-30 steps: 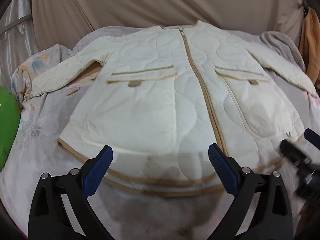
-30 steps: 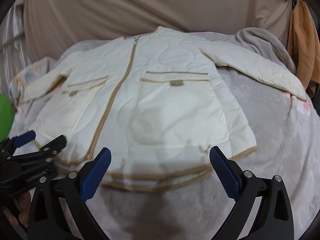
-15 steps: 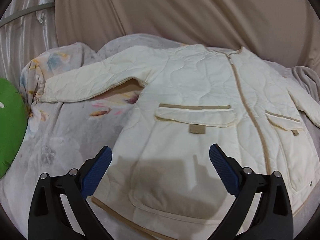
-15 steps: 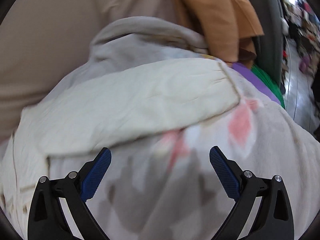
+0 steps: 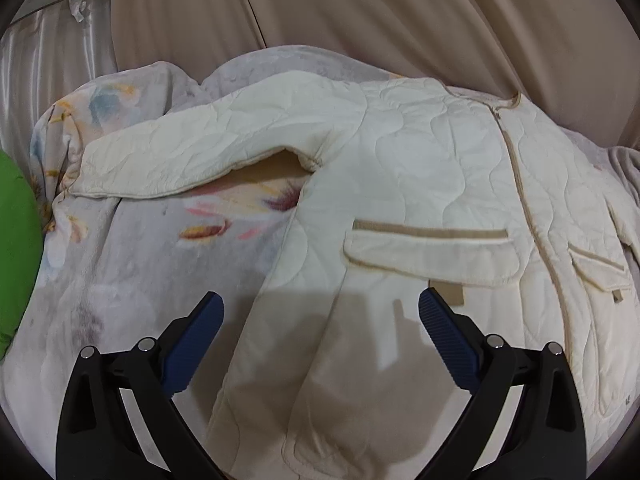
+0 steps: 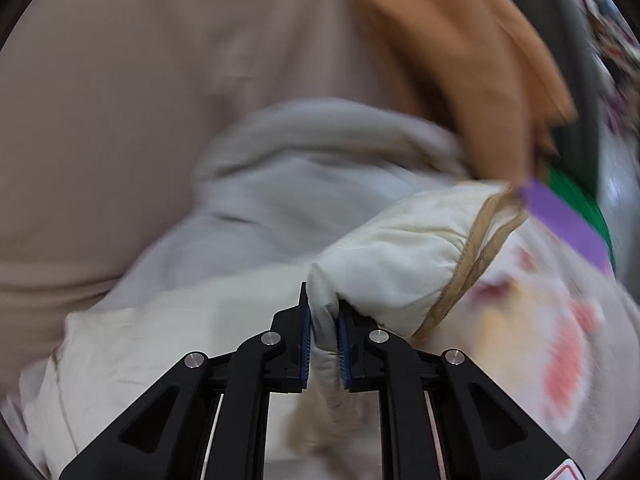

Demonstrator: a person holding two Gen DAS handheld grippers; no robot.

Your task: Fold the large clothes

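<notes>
My right gripper (image 6: 323, 334) pinches the jacket sleeve (image 6: 394, 268) near its cuff, the left gripper (image 5: 320, 320) waits open, so next I fold it inward.

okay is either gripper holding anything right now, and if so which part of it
The right gripper is shut on the cream quilted jacket, pinching its sleeve close to the tan-trimmed cuff. The left gripper is open, holding nothing.
</notes>
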